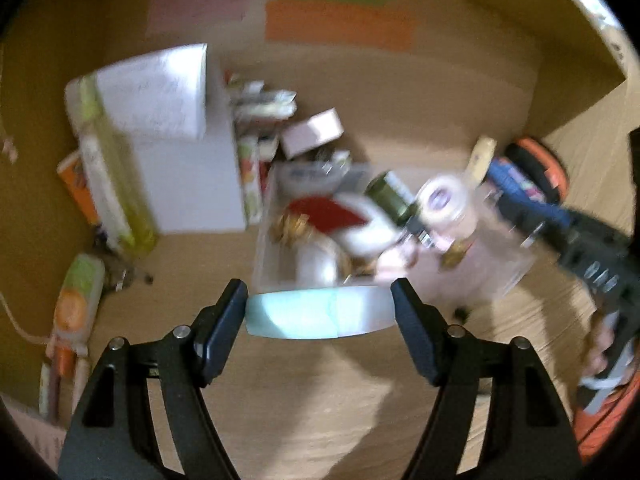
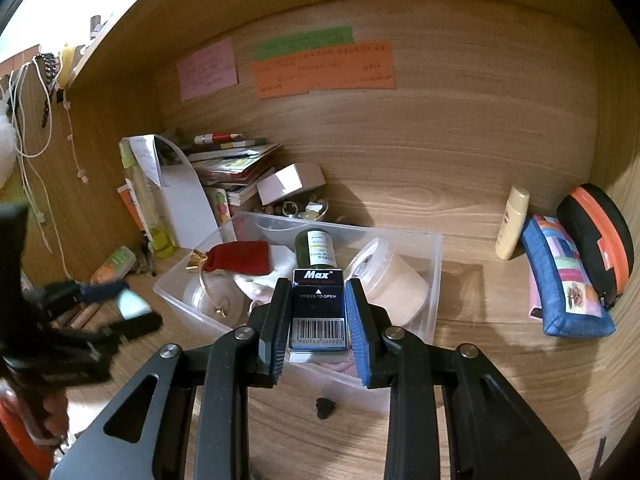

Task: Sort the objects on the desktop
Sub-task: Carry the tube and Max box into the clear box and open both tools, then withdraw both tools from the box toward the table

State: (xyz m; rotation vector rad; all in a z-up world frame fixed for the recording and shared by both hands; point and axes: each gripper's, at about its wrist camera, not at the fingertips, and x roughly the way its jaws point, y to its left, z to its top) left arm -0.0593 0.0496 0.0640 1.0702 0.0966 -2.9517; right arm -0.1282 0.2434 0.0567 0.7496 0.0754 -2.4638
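Observation:
My left gripper point(image 1: 319, 300) is shut on a pale blue-white roll point(image 1: 316, 312) and holds it above the desk, just in front of the clear plastic bin point(image 1: 262, 256); this view is blurred. It also shows in the right wrist view point(image 2: 132, 312) at the left. My right gripper point(image 2: 318, 300) is shut on a dark blue Max staple box point(image 2: 318, 312) over the bin's front edge point(image 2: 436, 280). The bin holds a red pouch point(image 2: 240, 258), a green bottle point(image 2: 316, 246) and a white tub point(image 2: 384, 276).
A white file box point(image 2: 180, 204) and stacked booklets point(image 2: 236, 164) stand at the back left. A cream lotion bottle point(image 2: 512, 222), a blue pencil pouch point(image 2: 568, 280) and an orange-black case point(image 2: 596, 236) stand at the right. A small black scrap point(image 2: 325, 407) lies on the desk.

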